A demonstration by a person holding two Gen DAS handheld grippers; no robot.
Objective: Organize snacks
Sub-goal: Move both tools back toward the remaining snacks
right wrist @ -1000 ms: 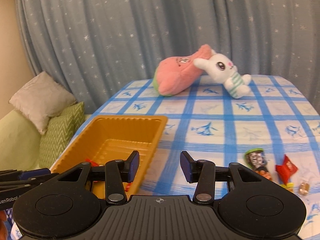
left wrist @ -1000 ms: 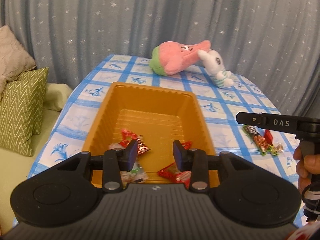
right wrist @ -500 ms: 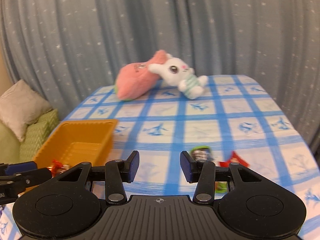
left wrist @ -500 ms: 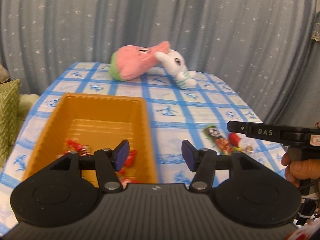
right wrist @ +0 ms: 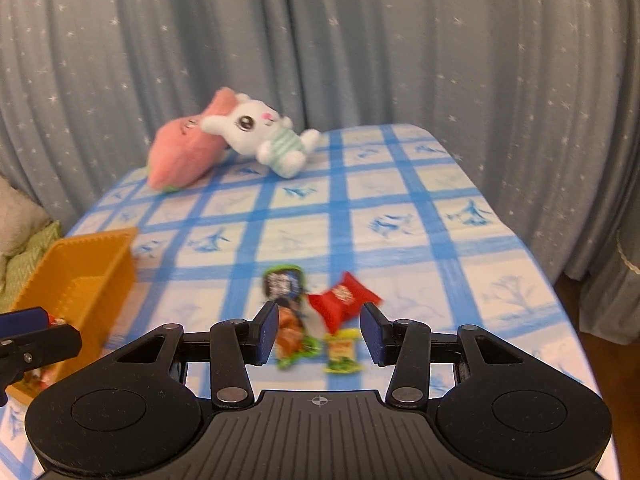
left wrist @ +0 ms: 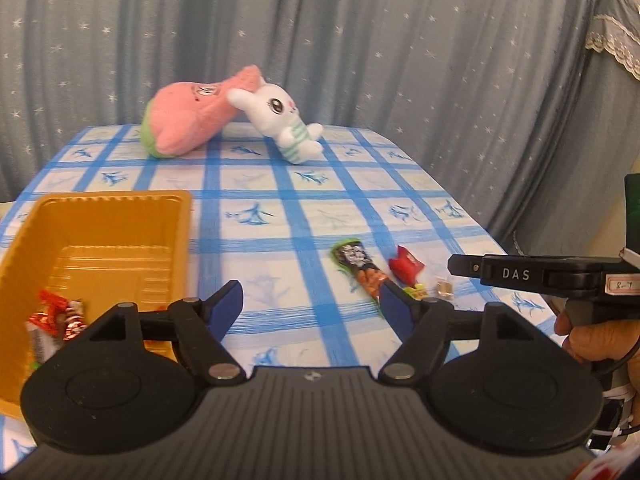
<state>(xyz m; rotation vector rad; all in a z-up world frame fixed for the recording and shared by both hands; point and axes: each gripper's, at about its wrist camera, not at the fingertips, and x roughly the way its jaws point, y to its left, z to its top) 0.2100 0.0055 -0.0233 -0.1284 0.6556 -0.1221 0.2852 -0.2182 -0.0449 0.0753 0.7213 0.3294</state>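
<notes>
An orange tray (left wrist: 176,232) sits at the left of the blue-checked table and holds several wrapped snacks (left wrist: 56,316). Loose snacks lie on the cloth at the right: a long dark-and-orange packet (left wrist: 360,268), a red packet (left wrist: 406,266), a small yellow-green one (right wrist: 340,354) and a small clear candy (left wrist: 445,289). My left gripper (left wrist: 312,304) is open and empty, above the cloth between the tray and the loose snacks. My right gripper (right wrist: 318,334) is open and empty, just above the red packet (right wrist: 340,300) and long packet (right wrist: 282,284). It also shows at the right of the left wrist view (left wrist: 520,272).
A pink plush (left wrist: 184,120) and a white bunny plush (left wrist: 280,120) lie at the table's far end. A starry grey curtain hangs behind. Green and beige cushions (right wrist: 24,248) sit left of the table. The table's right edge drops off near the snacks.
Both grippers have swung right, away from the tray and toward the loose snacks. My left gripper's jaws have opened wider. My right gripper has dropped closer to the red and long packets.
</notes>
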